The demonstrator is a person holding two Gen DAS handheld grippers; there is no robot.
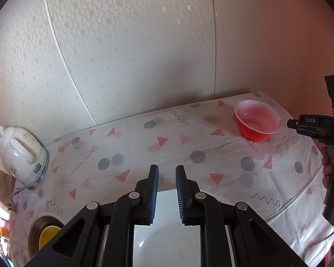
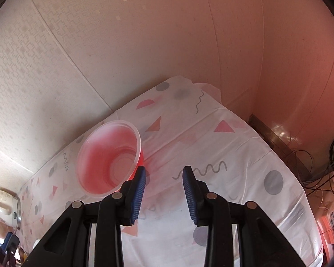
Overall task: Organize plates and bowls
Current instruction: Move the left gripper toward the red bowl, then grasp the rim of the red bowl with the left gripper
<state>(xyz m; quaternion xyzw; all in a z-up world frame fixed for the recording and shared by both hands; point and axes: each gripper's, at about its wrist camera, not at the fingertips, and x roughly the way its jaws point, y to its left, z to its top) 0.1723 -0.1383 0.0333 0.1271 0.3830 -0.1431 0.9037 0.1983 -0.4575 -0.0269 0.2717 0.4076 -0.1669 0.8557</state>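
Red translucent bowl (image 1: 257, 122) sits upright on the tabletop (image 1: 211, 146), upper right in the left wrist view, close to the back wall and the far right corner. Nothing in it that I can see.

Left tool (image 1: 167, 178) – blue pads drawn nearly together, only a thin slit left, nothing pinched between them. White plate (image 1: 167, 240) lies flat right under it, bottom centre of the frame; its far edge shows through the slit and to the right of the right finger. I can't tell whether the tool touches it.

Right tool (image 2: 164, 178) – jaws parted, a clear gap with only cloth showing through. In the right wrist view the bowl is centre left, and the left pad overlaps its lower right side in the picture; I can't say whether they touch. The bowl is outside the gap, not between the pads.

A hand (image 1: 329, 166) grips the right tool's handle at the right edge of the left wrist view.

Other items:
- white kettle (image 1: 20, 153), left edge, on its base by the wall
- round metal dish (image 1: 46, 233), lower left, with something yellow in it
- cloth over the tabletop: white plastic, printed with triangles, grey dots and squiggles
- power strip (image 2: 331, 213) and loose cables, lower right of the right wrist view, off the tabletop
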